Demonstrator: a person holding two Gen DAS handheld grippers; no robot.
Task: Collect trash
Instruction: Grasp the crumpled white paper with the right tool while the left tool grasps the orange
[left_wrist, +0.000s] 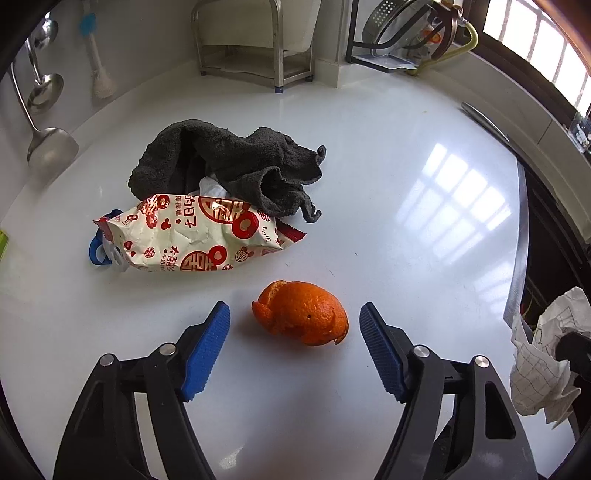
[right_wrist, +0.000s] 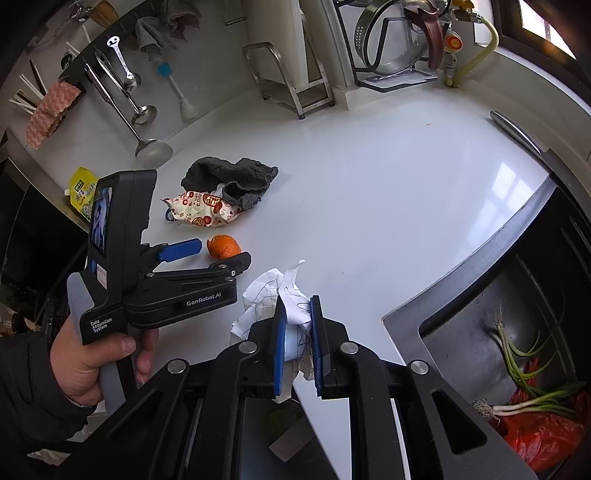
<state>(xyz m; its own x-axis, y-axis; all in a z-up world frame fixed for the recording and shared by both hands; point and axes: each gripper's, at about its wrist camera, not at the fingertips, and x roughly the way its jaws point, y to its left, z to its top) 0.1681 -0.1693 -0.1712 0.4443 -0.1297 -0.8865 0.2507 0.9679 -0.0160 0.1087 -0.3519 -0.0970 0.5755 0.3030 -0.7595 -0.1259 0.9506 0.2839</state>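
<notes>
An orange peel lies on the white counter, just ahead of and between the blue pads of my left gripper, which is open and not touching it. The peel also shows in the right wrist view, beside the left gripper. A red-and-white snack bag lies further back. My right gripper is shut on a crumpled sheet of white paper, held above the counter's front edge; the paper also shows at the right of the left wrist view.
A dark grey cloth lies behind the bag, partly over it. A blue clip sits at the bag's left end. Ladles and a brush hang at the back. A metal rack stands behind. The sink at right holds green onions and a red bag.
</notes>
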